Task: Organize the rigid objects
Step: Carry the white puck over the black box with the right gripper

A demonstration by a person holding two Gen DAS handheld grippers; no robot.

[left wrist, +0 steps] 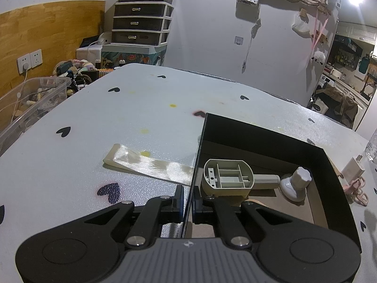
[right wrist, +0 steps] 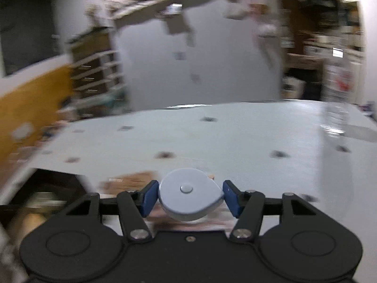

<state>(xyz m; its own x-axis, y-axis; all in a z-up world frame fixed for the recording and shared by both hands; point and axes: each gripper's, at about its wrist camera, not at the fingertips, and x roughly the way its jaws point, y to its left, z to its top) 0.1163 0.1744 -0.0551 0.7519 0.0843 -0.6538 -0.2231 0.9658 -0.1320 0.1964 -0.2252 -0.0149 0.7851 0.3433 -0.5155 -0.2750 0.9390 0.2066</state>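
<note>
Desk (left wrist: pixel 146 108), pale grey with black hearts, carries an open black cardboard box (left wrist: pixel 278 139) at near right. Left gripper (left wrist: pixel 187 202) clamps the box's left wall, likely steadying it for loading. Inside: grey ribbed plastic housing (left wrist: pixel 227 174), white knobbed suction cup (left wrist: pixel 295 184). Right gripper (right wrist: pixel 188 197) grasps a pale-blue teardrop tape measure (right wrist: pixel 189 193) above the desk, box at near left.

A pale blue teardrop-shaped case (right wrist: pixel 190 197) is being held between the right gripper (right wrist: pixel 189 198) pads. The white table (right wrist: pixel 235 136) is being blurred behind.
</note>
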